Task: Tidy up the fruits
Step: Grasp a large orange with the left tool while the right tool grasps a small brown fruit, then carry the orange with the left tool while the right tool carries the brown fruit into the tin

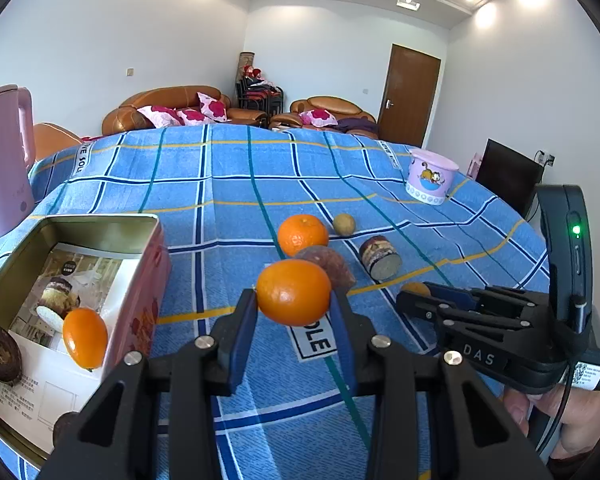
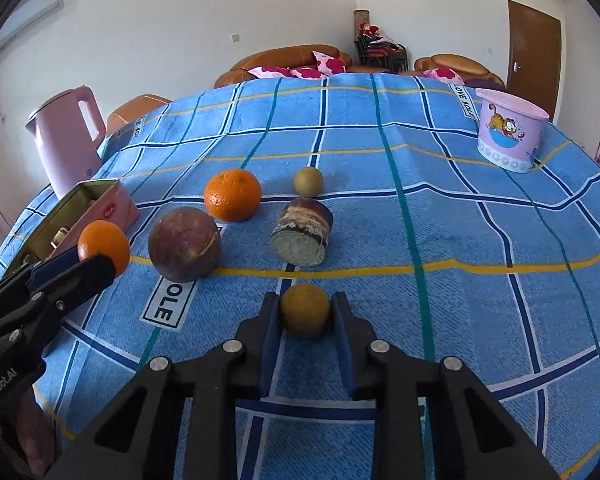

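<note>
Now orange [image 1: 293,292] clamped between left tongs [image 1: 294,306]; small brown fruit [image 2: 305,309] between right tongs [image 2: 306,312].

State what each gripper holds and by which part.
Left gripper: round orange mandarin, fingers on its opposite sides. Right gripper: small round brownish-yellow fruit, likewise clamped across its sides.

We look from each wrist, close and tilted down along its fingers across the table [image 1: 260,184]. Both views share the loose fruit and far sofas [image 2: 292,60].
</note>
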{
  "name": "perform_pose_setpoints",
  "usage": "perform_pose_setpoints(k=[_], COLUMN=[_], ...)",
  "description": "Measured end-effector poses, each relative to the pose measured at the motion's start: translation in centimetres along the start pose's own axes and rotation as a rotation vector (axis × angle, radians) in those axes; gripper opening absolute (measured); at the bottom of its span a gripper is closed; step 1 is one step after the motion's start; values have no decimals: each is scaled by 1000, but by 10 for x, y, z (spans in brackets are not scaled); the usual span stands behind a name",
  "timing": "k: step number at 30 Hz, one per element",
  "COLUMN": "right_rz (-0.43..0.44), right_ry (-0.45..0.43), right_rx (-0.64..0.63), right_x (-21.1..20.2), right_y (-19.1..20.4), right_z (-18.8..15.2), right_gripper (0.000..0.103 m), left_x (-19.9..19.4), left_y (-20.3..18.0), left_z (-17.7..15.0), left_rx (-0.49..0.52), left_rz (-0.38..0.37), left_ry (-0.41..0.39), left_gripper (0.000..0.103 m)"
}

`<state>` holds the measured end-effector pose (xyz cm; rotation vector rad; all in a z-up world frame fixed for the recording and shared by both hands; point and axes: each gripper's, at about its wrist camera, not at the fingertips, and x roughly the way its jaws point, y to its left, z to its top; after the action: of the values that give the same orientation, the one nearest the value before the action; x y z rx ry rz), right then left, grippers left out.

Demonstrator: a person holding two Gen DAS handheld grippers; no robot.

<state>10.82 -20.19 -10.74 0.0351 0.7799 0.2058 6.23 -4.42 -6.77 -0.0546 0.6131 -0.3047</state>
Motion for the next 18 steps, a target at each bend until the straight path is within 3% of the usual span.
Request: perform_pose_setpoints(k=[18], right_rz=[21], right_ry=[-138], right_rx=[-26], right_x=[-23], right_y=[5], right_z=[-5], right_gripper=[28], left_x=[-5], left_y=[-1], left_z=[0], left_rx=[2], left_rz=[19], left_ry=[-33], left_gripper=[39])
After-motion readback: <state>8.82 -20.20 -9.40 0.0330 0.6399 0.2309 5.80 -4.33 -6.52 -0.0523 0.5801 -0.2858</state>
